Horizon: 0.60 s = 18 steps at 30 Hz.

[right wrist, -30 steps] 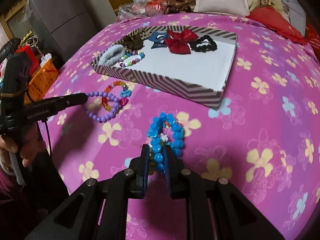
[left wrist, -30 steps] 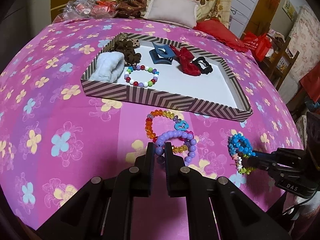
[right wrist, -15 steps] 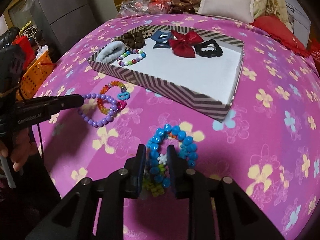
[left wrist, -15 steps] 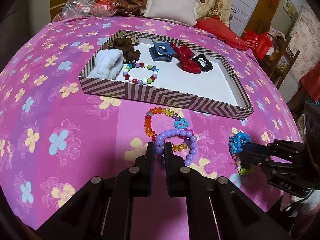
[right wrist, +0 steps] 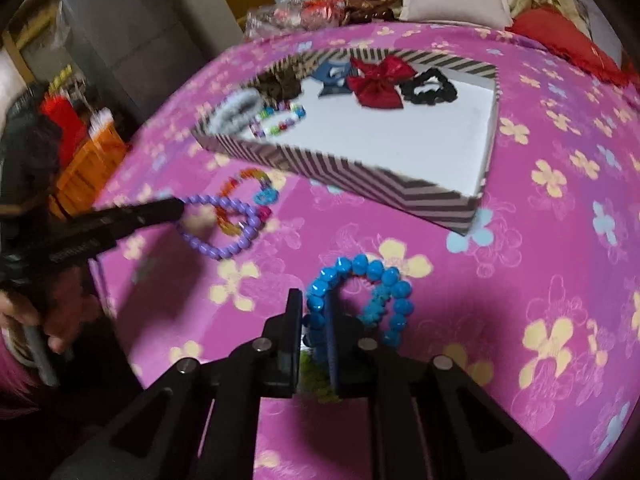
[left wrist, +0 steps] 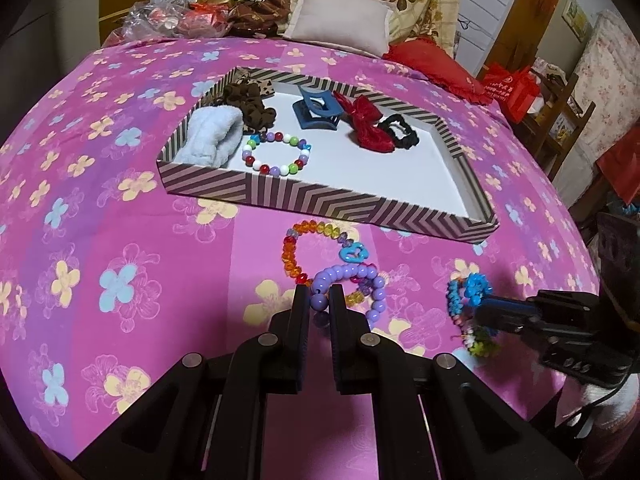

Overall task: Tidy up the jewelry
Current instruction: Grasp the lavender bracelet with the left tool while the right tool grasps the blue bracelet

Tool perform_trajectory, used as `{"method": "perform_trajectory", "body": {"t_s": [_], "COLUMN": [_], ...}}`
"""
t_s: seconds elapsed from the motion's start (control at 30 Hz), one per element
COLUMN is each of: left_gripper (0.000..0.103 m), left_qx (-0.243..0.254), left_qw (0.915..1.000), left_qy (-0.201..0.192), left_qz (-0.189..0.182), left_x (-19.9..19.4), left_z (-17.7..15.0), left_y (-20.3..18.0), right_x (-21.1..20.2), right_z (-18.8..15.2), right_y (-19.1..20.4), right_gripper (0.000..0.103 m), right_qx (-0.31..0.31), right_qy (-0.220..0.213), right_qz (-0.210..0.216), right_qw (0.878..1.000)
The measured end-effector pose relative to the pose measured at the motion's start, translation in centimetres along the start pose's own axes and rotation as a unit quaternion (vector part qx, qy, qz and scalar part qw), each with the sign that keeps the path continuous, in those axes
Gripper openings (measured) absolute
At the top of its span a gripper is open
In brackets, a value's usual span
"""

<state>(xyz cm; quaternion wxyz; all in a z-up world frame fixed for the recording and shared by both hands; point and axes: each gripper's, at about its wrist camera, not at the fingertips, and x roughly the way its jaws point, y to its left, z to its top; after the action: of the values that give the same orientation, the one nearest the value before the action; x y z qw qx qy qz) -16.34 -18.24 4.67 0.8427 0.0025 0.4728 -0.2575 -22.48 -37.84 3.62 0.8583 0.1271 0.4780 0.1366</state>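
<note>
Two tongs, left pinching purple bracelet, right pinching blue bracelet

Pink bedspread with yellow and blue flowers; brown-and-white chevron-striped cardboard tray, white inside; purple bead bracelet; blue bead bracelet.

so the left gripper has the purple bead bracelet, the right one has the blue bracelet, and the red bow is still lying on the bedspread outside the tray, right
Not quite. The red bow lies inside the striped tray, between the blue hair claw and the black scrunchie, as the left wrist view shows. The rest stands: the left gripper is shut on the purple bead bracelet, and the right gripper on the blue bracelet.
</note>
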Motion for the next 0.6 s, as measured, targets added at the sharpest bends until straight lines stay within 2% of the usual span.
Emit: {"method": "perform_trajectory", "body": {"t_s": [0.27,0.6], "left_gripper": [0.003,0.003], "left_qx": [-0.004,0.033], "left_qw": [0.9996,0.9987], "left_qy": [-0.004,-0.034], "left_qz": [-0.027,-0.018], "left_x": [-1.3,-3.9], "left_z": [1.1,3.8], "left_y": [-0.3,-2.2], "right_x": [-5.0,-7.8], "right_z": [1.0,3.2], "right_y": [-1.0,-1.3], "right_gripper": [0.011,0.011], "right_qx": [0.036,0.041], "right_qy": [-0.069,-0.119], "right_qz": [0.048,0.047], "right_qw": [0.996,0.991]}}
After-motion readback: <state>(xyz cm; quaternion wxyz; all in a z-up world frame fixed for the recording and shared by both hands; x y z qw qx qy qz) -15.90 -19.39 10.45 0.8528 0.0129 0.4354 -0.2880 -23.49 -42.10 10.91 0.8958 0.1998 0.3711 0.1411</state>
